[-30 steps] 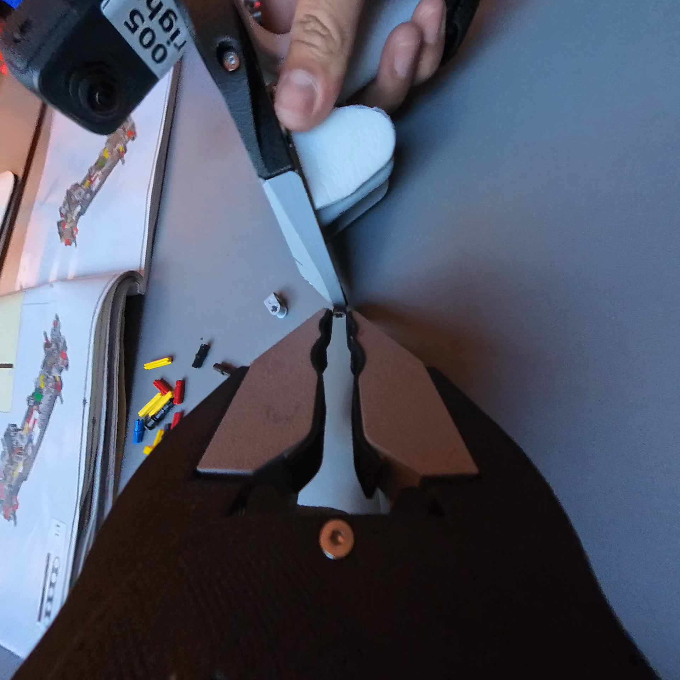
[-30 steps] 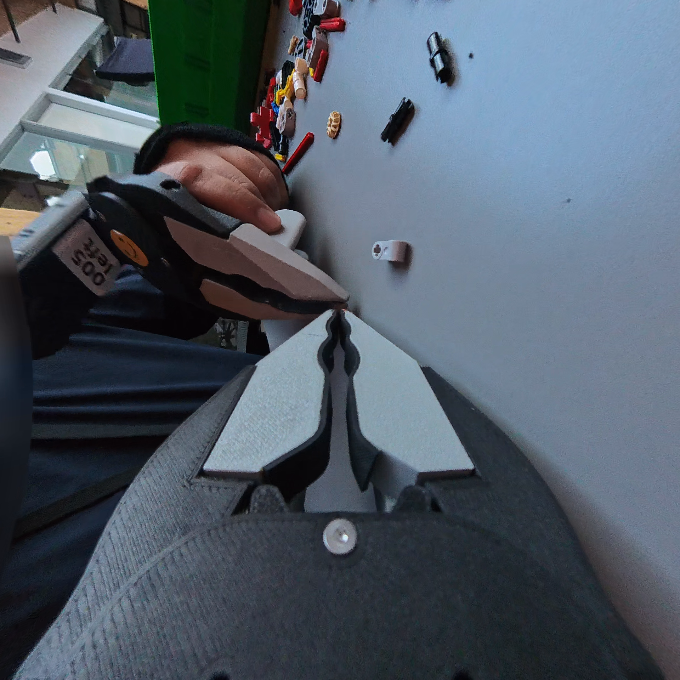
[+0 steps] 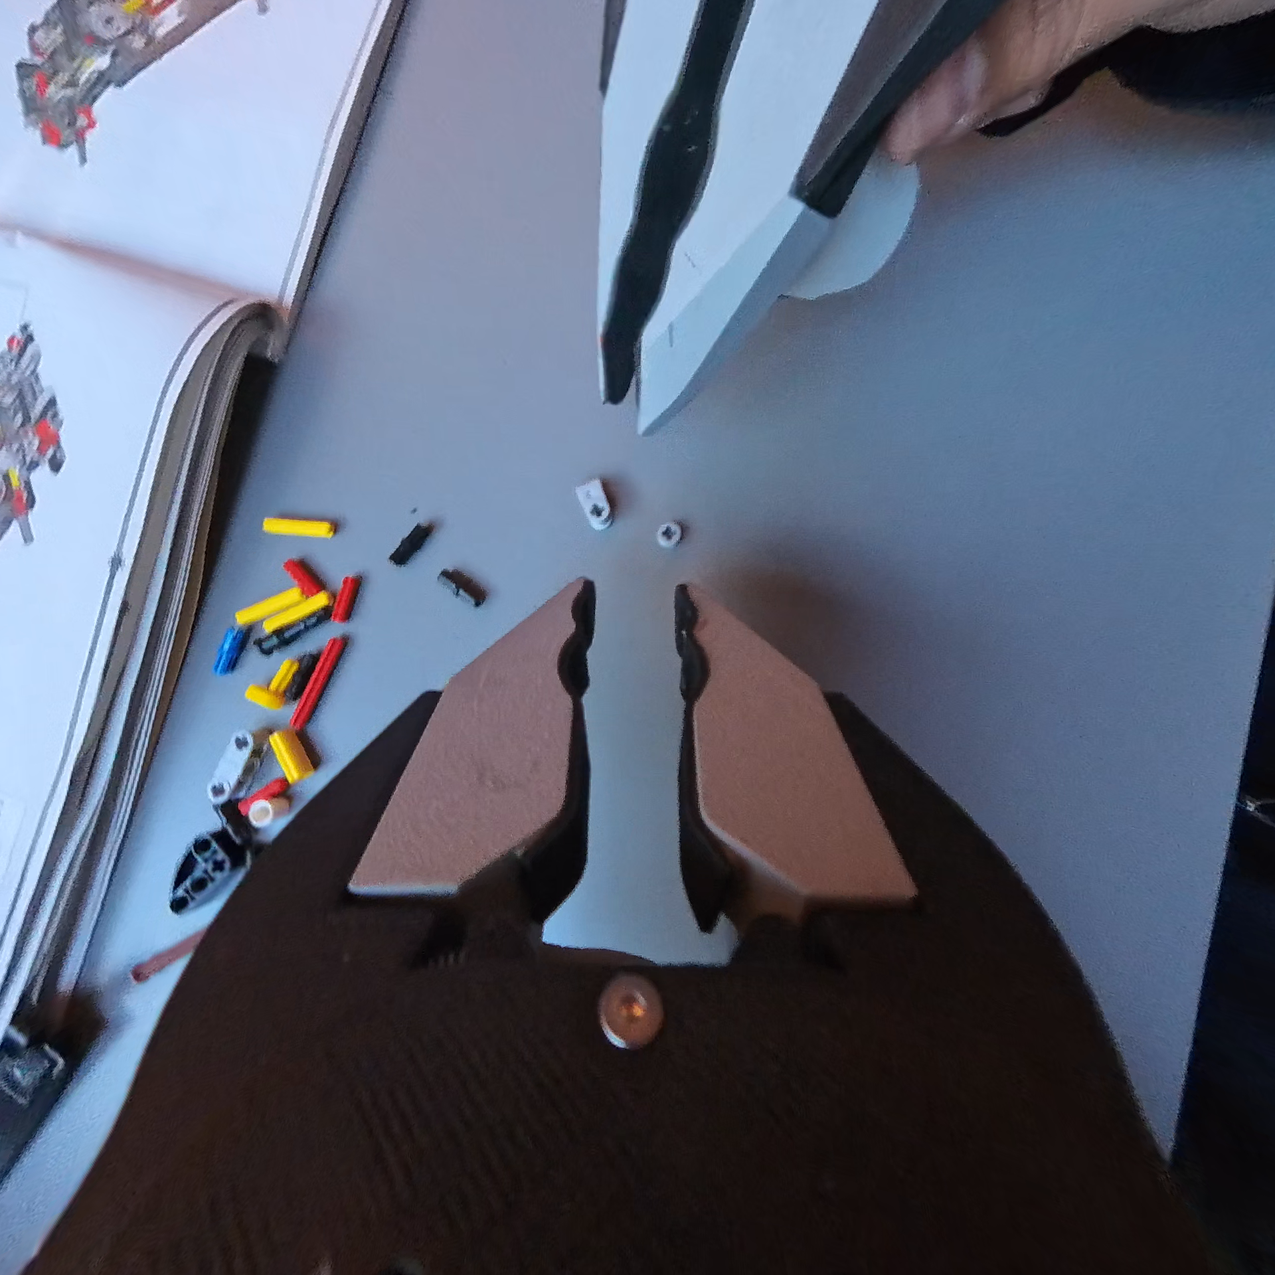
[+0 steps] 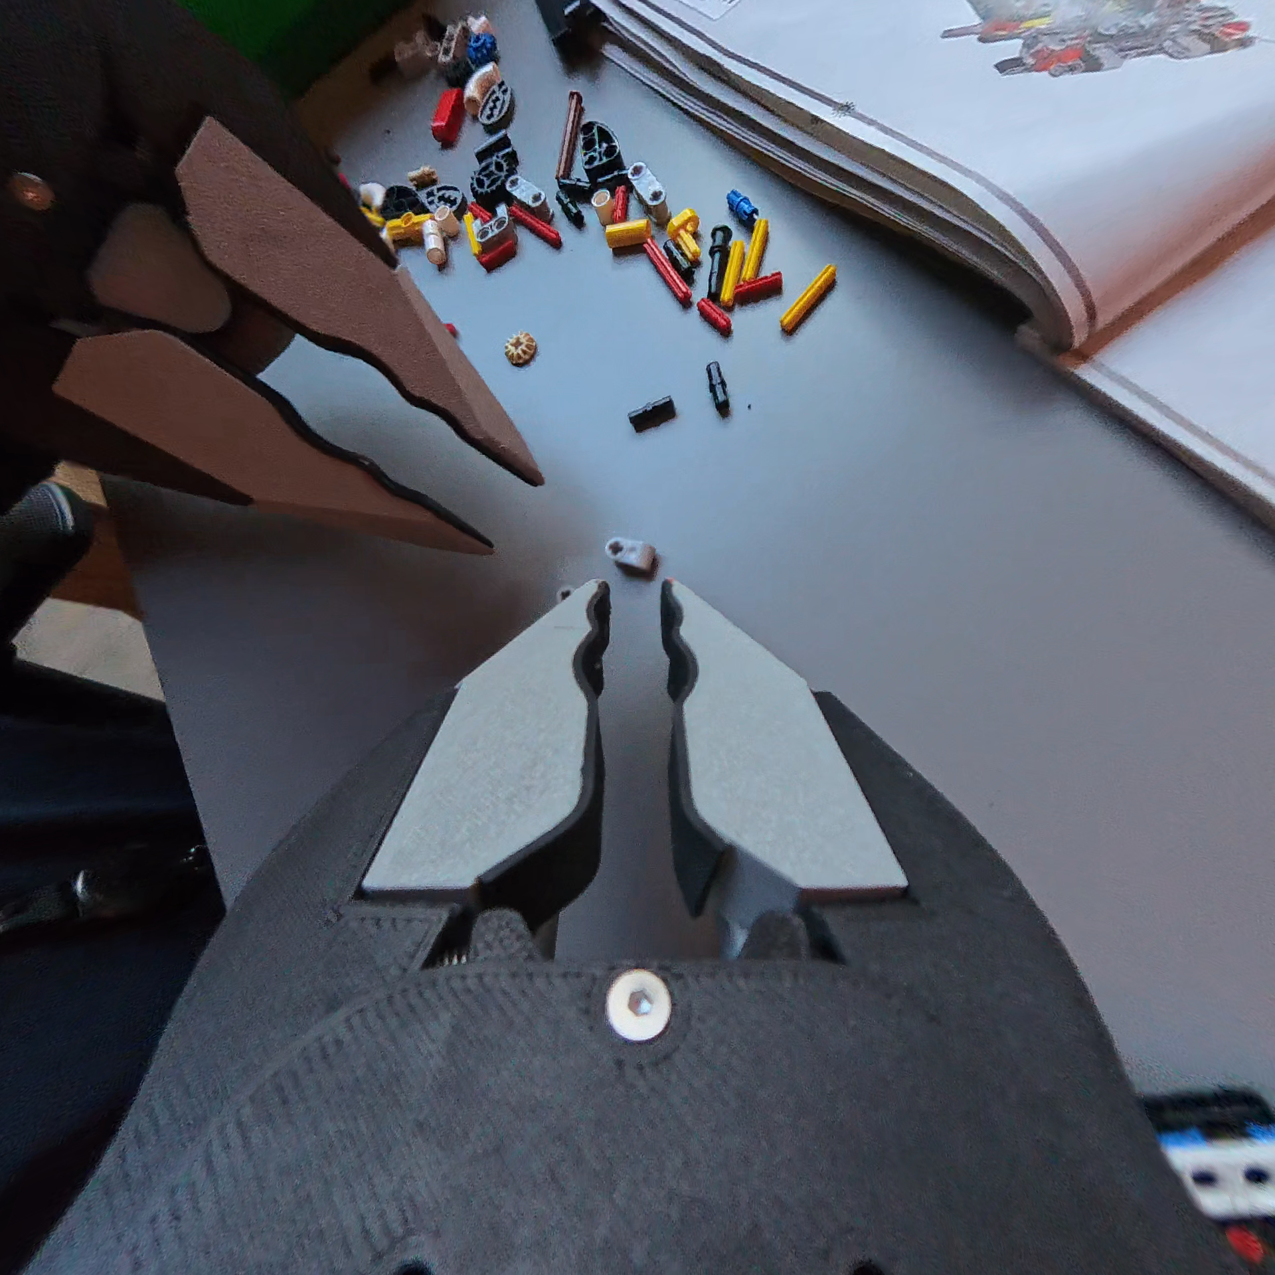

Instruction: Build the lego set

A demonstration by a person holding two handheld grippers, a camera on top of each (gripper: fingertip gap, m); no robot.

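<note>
Counter: a plain grey surface, carrying everything below.
Instruction booklet: lies open along the counter's far edge from the grippers, pages printed with pictures of a grey, red and yellow model.
Left hand-held gripper: brown-faced fingers parted with only bare counter between them, gripping nothing; tips hang just short of two small pale parts.
Right hand-held gripper: grey-faced fingers slightly parted, nothing in its grip; a person's hand holds it.
Loose building parts: a scatter of yellow, red, black, blue and tan pins, axles and gears beside the booklet.
Two black pins: lie apart from the scatter, nearer the grippers.
Pale grey connector: rests on the counter just beyond the right gripper's fingertips, not touching them.
Small pale round bush: rests near the connector, just ahead of the left gripper's fingertips.
</note>
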